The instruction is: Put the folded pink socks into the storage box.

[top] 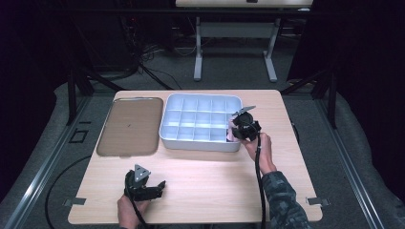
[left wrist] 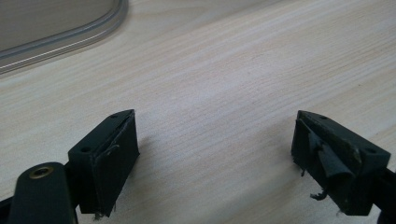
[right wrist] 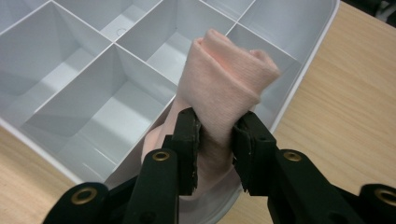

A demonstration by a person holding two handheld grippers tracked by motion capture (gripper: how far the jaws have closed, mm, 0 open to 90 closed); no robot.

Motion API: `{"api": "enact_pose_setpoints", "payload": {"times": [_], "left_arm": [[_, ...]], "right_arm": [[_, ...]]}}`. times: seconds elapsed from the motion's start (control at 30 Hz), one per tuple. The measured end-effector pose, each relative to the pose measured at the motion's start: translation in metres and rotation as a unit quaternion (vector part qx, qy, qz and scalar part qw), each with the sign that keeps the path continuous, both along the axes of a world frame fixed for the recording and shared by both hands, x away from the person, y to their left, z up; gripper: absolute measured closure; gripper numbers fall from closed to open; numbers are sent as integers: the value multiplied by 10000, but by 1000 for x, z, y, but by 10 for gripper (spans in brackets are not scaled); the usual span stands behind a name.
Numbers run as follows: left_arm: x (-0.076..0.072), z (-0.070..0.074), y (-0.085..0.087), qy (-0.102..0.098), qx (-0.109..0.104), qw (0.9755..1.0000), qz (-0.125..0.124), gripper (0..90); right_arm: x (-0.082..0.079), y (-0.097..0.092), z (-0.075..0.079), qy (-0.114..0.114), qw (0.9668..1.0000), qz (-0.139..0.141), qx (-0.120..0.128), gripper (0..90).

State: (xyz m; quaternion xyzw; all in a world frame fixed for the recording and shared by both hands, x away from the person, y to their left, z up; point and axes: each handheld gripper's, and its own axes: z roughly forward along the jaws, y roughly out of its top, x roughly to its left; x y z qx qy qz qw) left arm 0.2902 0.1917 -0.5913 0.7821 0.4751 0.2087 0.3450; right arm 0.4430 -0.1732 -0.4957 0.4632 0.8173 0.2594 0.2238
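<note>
because the right hand-held gripper (right wrist: 215, 140) is lowering a rolled pink cloth (right wrist: 229, 79) into the divided tray's (right wrist: 322, 51) corner compartment, it pinches it; the left hand-held gripper (left wrist: 215, 158) rests released on the surface (left wrist: 233, 70).

Room dark, light falls mostly on wooden table (top: 205, 191). Grey floor (top: 229, 71) behind it, black cables (top: 148, 62) lying near dark equipment at left. Second table (top: 239, 4) at far side stands on white legs (top: 198, 52). Metal rails (top: 43, 167) run along floor on both sides.
</note>
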Motion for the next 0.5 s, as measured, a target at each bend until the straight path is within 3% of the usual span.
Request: {"api": "enact_pose_setpoints", "payload": {"times": [0.3,0.5], "left_arm": [[0,0,0,-2,0,10000,1,146],[0,0,0,-1,-1,10000,1,146]], "right_arm": [[-5,-1,2,218,9997,45,85,639],[-7,-6,3,310,9991,24,274,580]]}}
